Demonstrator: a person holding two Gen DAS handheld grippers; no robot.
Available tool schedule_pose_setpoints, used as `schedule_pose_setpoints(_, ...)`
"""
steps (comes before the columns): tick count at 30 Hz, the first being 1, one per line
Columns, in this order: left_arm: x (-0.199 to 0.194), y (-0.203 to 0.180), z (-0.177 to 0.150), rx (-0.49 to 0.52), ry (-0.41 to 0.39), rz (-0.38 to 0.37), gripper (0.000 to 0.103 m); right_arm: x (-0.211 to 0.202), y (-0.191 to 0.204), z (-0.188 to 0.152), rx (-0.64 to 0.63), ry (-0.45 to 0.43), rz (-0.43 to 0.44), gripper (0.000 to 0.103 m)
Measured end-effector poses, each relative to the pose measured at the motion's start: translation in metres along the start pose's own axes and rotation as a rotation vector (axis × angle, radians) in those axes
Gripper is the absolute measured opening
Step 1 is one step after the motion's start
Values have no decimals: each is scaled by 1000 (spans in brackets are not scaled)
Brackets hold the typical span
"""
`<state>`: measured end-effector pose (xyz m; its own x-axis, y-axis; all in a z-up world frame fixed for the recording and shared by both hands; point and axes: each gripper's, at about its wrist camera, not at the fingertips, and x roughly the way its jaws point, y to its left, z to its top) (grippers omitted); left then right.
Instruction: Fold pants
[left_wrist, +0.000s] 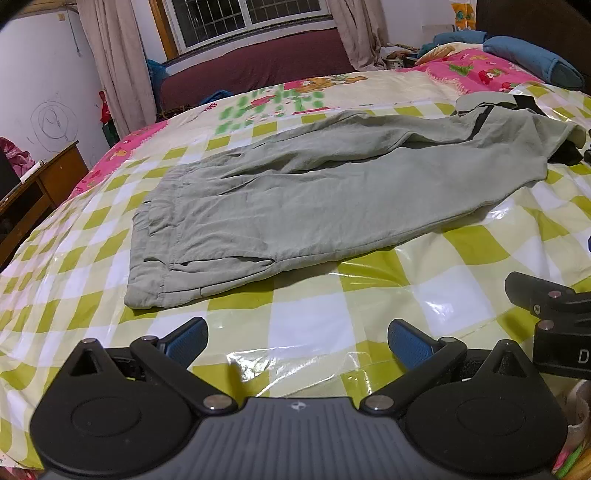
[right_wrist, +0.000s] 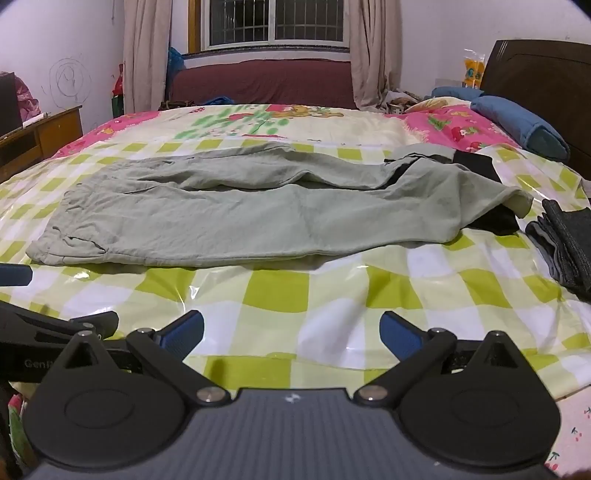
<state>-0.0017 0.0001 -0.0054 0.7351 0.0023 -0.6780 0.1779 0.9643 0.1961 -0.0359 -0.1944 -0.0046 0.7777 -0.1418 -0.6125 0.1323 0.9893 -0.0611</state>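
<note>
Both grippers, left (left_wrist: 297, 338) and right (right_wrist: 291, 330), spread, empty. Risk: glossy checked plastic sheet (left_wrist: 388, 295) lets sage-green cotton pants (left_wrist: 295, 192) slide mid-fold.

So the pants (right_wrist: 236, 218) were the anchor: they lay flat across the bed (right_wrist: 280, 295), waistband end to the left and leg ends to the right. Both grippers hung just in front of them over the sheet, left gripper (left_wrist: 297, 341) by the waistband end, right gripper (right_wrist: 291, 334) more toward the middle, neither touching. A stack of folded clothes (right_wrist: 565, 247) sat right of the leg ends. The pillow (right_wrist: 521, 122) was behind that, and the window (right_wrist: 275, 22) was far behind the pants.
</note>
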Motion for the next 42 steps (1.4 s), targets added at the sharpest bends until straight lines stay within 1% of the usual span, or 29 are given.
schedule_pose_setpoints(42,3,-3,2,8,4,1,103,6,3,-4,-6,7,3,101)
